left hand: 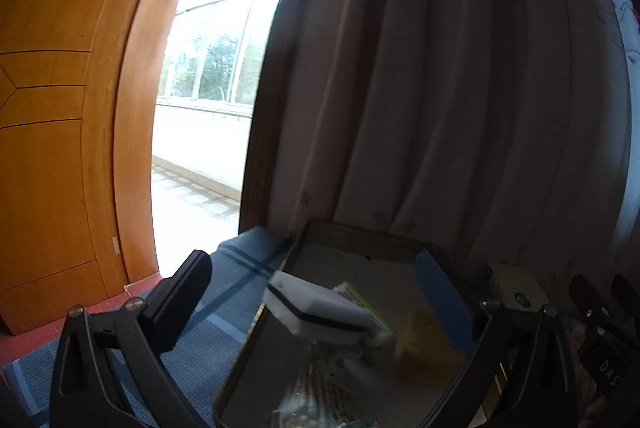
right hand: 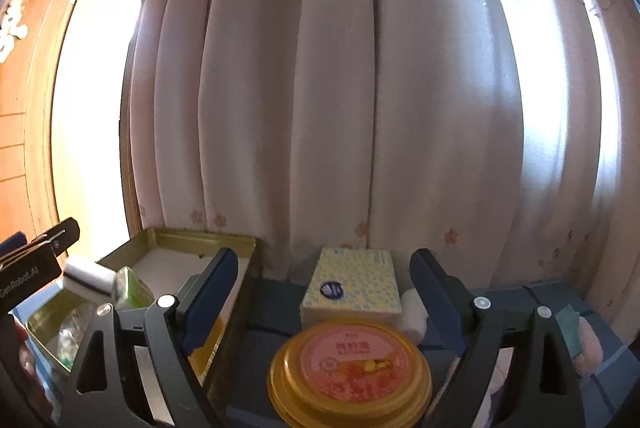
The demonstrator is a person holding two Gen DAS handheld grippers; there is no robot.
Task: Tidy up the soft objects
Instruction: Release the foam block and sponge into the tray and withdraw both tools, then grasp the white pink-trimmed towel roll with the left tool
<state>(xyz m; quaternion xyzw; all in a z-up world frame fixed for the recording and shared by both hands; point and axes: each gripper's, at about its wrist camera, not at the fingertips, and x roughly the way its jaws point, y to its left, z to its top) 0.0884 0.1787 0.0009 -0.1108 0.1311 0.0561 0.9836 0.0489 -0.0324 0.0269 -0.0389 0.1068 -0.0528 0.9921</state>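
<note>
Spread wide, right hand-held gripper (right hand: 324, 292) framing a round gold-rimmed tin (right hand: 350, 372) and soft patterned tissue pack (right hand: 352, 286) just beyond. Left hand-held gripper (left hand: 316, 292) likewise spread, white black-striped sponge block (left hand: 320, 308) blurred between fingers, over shallow metal tray (left hand: 360, 232).

Both views are taken low and close over the blue-covered surface (left hand: 236, 292), faced slightly downward toward the curtain (right hand: 360, 88), and the gold tray (right hand: 168, 240) is shared between them.

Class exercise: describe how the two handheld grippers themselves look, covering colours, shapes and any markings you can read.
Both the left gripper and the right gripper have black angular frames with silver screws and flat fingers faced with blue ribbed pads. White lettering runs along the left gripper's side, only partly legible.
</note>
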